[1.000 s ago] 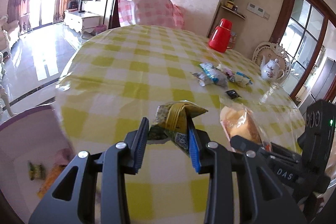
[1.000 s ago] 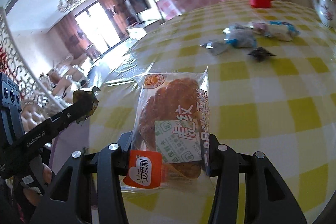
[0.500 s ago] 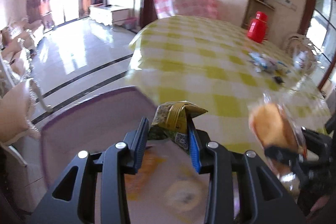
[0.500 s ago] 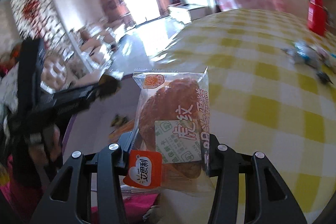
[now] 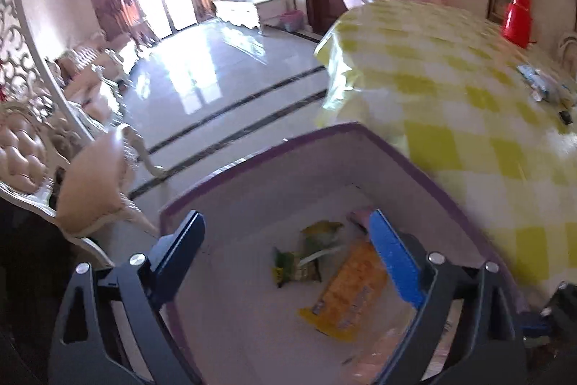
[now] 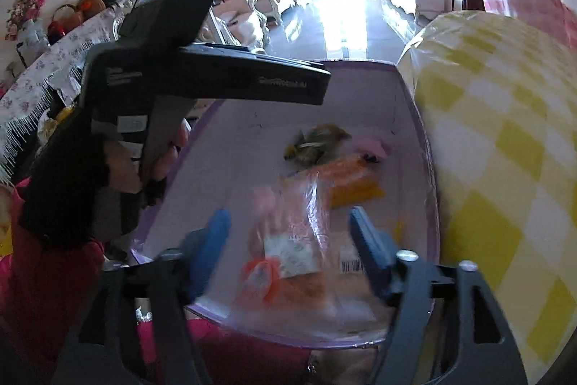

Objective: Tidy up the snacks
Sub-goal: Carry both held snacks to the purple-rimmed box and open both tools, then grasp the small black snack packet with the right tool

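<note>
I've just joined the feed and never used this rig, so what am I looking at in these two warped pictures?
There is no robot arm: a person carries a two-finger gripper in each hand, each with a fisheye camera looking along its fingers.

The left wrist view shows the left gripper over a purple-rimmed box beside the yellow-checked table. Its jaws have just opened, and a green snack packet and an orange packet lie below.

In the right wrist view the right gripper has also just opened, and the bread packet is blurred between its jaws, unclamped.

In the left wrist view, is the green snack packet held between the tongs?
No. The green snack packet lies on the floor of the purple-rimmed box, and the left tongs stand wide open above it.
</note>
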`<state>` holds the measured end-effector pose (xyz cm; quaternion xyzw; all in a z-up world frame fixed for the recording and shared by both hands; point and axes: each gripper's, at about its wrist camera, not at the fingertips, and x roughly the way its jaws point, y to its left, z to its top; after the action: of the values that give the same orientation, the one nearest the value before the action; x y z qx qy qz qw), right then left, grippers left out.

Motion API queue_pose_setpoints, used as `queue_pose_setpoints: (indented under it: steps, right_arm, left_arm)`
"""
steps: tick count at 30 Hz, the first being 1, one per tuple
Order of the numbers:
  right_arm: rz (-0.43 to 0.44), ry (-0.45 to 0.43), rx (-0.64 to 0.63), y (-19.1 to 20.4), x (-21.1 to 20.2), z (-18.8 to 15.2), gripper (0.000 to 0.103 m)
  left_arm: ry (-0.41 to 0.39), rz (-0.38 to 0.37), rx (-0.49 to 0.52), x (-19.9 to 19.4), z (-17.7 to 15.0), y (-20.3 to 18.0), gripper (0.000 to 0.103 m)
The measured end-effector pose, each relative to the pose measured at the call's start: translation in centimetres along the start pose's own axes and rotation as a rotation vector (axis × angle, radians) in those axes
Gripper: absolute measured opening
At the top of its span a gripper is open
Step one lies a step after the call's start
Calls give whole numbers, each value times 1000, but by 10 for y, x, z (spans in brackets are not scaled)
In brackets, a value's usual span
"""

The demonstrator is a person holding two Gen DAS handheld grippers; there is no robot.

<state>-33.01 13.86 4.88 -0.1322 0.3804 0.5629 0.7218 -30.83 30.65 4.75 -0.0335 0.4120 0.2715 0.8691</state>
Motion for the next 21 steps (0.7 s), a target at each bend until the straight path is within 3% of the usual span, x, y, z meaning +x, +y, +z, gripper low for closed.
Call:
queue_pose_setpoints:
  steps: [9, 12, 15, 18, 21]
  right_arm:
    - [-85, -121, 208, -72, -53, -11, 77]
    - [-173, -203, 269, -99, -84, -22, 86]
    - [-265, -257, 309, -130, -115, -33, 87]
    - [-355, -276, 375, -162, -148, -54, 87]
    - [-439, -261, 501, -206, -176, -80, 87]
  left_arm:
    - [-11, 22, 83, 0, 0, -38, 99]
    - [-27, 46, 116, -1, 0, -55, 101]
    - [-54, 54, 139, -7, 1, -74, 101]
    - [-90, -48, 112, -21, 8, -96, 101]
    - [-106, -248, 63, -42, 23, -130, 101]
